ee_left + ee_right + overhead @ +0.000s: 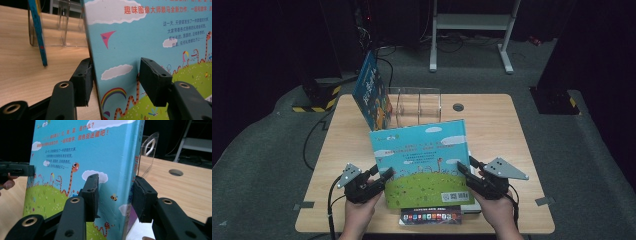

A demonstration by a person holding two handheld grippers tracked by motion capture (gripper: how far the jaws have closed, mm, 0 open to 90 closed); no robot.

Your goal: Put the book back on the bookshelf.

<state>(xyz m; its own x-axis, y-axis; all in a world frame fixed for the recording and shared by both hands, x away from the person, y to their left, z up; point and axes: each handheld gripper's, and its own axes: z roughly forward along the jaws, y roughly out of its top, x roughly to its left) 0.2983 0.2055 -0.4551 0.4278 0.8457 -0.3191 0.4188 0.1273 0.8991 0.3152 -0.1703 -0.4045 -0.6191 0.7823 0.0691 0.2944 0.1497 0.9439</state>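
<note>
The sky-blue hardcover picture book, with clouds, a green hill and striped snakes on its cover, is held tilted above the near middle of the pale wooden table, its lower edge over a stack of other books lying at the table's front edge. The left gripper straddles the book's left edge and the right gripper straddles its spine side. In the left gripper view the fingers stand on either side of the cover, the near one against the back while the other shows a gap to the printed face, so the clamp there looks loose or not quite made. In the right gripper view the fingers bracket the spine, close to the board on both sides; whether they press firmly I cannot tell. The step in hand appears to be carrying the book upright toward the clear acrylic divider rack at the table's far side, where a second blue book leans against the left end. To do it well, both pairs of fingers should bite squarely before any lift, the two hands should move together so the cover does not twist, and the lower edge should be steered into a free slot beside the leaning book without knocking it.
</note>
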